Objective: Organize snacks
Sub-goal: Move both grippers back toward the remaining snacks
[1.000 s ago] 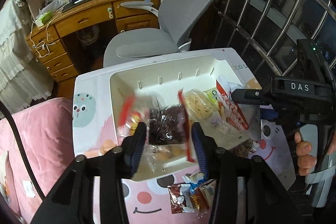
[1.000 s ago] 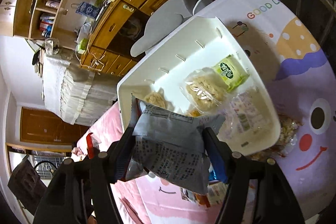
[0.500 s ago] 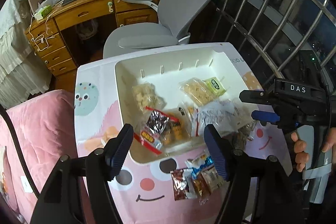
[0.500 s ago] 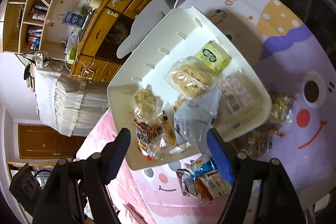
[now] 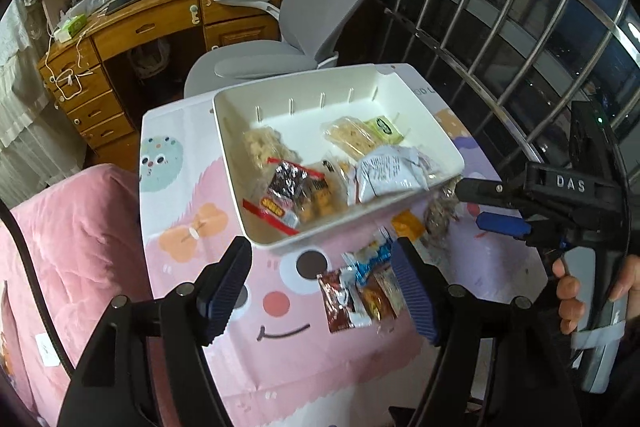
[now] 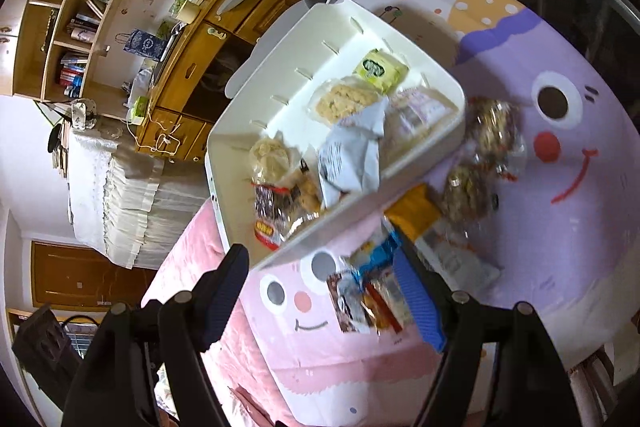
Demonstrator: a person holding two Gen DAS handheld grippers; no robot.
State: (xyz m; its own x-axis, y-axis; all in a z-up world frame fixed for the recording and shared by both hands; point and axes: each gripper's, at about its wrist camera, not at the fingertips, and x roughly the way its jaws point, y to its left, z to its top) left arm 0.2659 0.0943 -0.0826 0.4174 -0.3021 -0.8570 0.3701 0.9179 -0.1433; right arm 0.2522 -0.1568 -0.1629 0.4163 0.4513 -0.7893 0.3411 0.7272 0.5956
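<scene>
A white bin [image 5: 436, 131] [image 6: 440, 131] on the cartoon-print table holds several snack packets, among them a grey-white bag [image 5: 386, 177] [image 6: 348, 163] and a red-edged packet [image 5: 292, 195] [image 6: 272, 211]. Loose packets [image 5: 360, 291] [image 6: 372, 291] lie on the cloth in front of the bin, and nut bags [image 6: 492, 135] beside it. My left gripper [image 5: 324, 287] is open and empty above the near packets. My right gripper [image 6: 324, 291] is open and empty, also seen at the right of the left wrist view [image 5: 492, 207].
A grey office chair [image 5: 304, 19] stands behind the table, with a wooden desk [image 5: 140, 27] beyond it. A pink quilt [image 5: 72, 247] lies at the left. A metal window grille [image 5: 500, 7] runs along the right.
Both grippers let go of their packets into the bin, opened wide and drew back toward the near side of the table.
</scene>
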